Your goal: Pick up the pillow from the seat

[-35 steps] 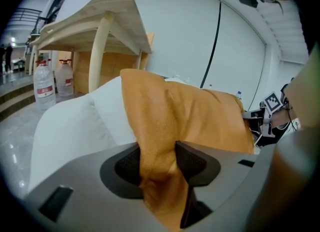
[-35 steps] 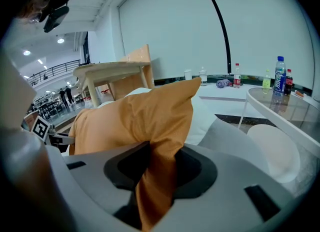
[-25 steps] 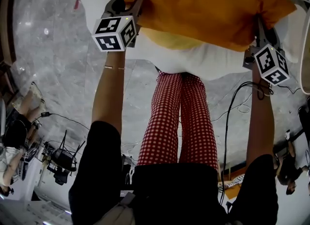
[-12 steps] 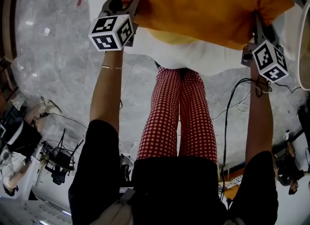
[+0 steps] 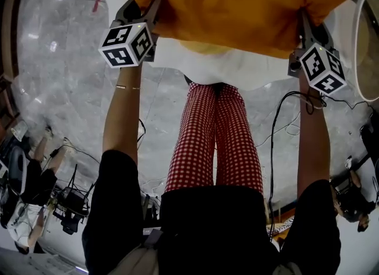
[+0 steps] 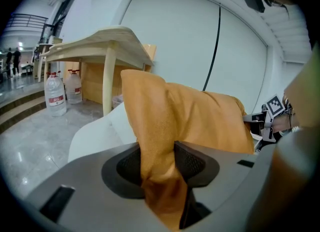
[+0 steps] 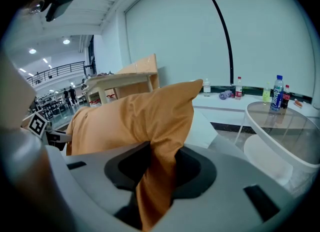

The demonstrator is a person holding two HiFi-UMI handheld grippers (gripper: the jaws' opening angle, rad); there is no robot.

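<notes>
Jaws, left: the left gripper point(image 6: 158, 165) has its jaws closed partway on a bunched fold of the orange pillow point(image 6: 195, 121), at the pillow's left end. Cloth fills the gap between the pads.
Jaws, right: the right gripper point(image 7: 159, 168) is pinched the same way on a fold at the right end, with fabric trailing down through the jaws.
Pillow, place: it is spanned between the two grippers at the far edge of the head view, over the white seat point(image 5: 228, 69). Whether its underside touches the seat cannot be told.
Under the pillow: a paler yellow patch point(image 5: 204, 47) shows below it; it may be part of the pillow or a separate cushion.
Weight: likely light, since two corner pinches carry it without much sag.
Stiffness: soft and floppy; the cover creases and gathers where it is gripped.
Surface: woven cloth, probably grippy rather than slick, and not fragile.
Where to hold: the two opposite ends, as here, taking filling as well as cover if possible.
Risk: a pinch on cover alone could creep out, and uneven hands would let the middle droop.
</notes>
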